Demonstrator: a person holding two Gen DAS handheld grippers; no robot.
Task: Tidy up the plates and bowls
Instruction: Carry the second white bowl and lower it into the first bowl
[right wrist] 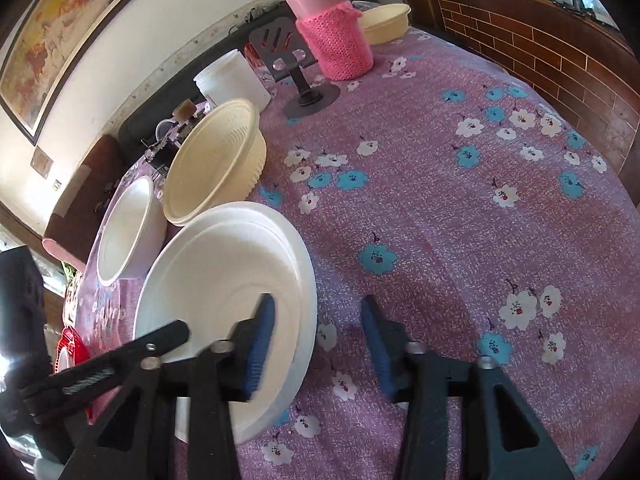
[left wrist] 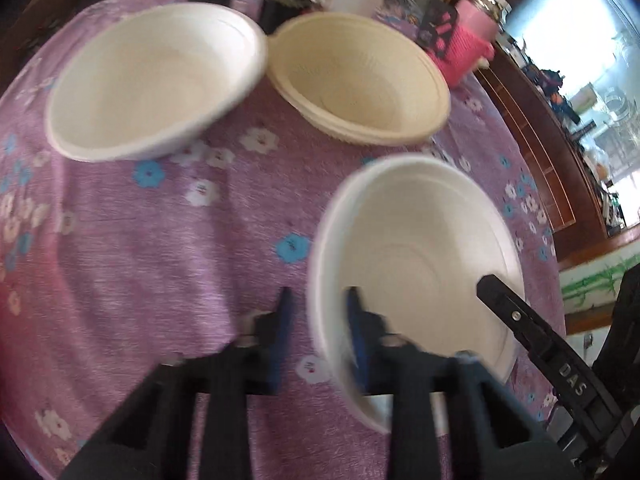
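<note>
1. The step in hand, as I judge it, is taking hold of the white plate point(left wrist: 420, 248). It sits on the purple flowered tablecloth point(left wrist: 160, 240) at the near edge, nearer to me than the other dishes.
2. The left gripper point(left wrist: 319, 296) straddles the plate's left rim with one pad inside and one outside. The picture is blurred, but I see a strip of cloth between the outer pad and the rim. I read it as parted around the rim, not yet pinching.
3. The right gripper point(right wrist: 317, 302) stands moderately open across the opposite rim. One pad is over the plate's inside and the other over bare cloth, well off the rim. It has hold of nothing.
4. In the right wrist view the plate shows a doubled rim. It may be two nested pieces, but I cannot tell.
5. Beyond it stand a white bowl point(left wrist: 152, 80) at far left and a ribbed cream bowl point(left wrist: 360, 80) just beside it. Another cream bowl point(right wrist: 384, 22) sits at the far edge, behind the pink knitted flask point(right wrist: 332, 36).
6. Next, I think both sets of pads must settle squarely on the thin rim before any lift. Then the plate must be kept level so it doesn't flex or slip.
7. The white bowl looks the likeliest place to stack it.
</note>
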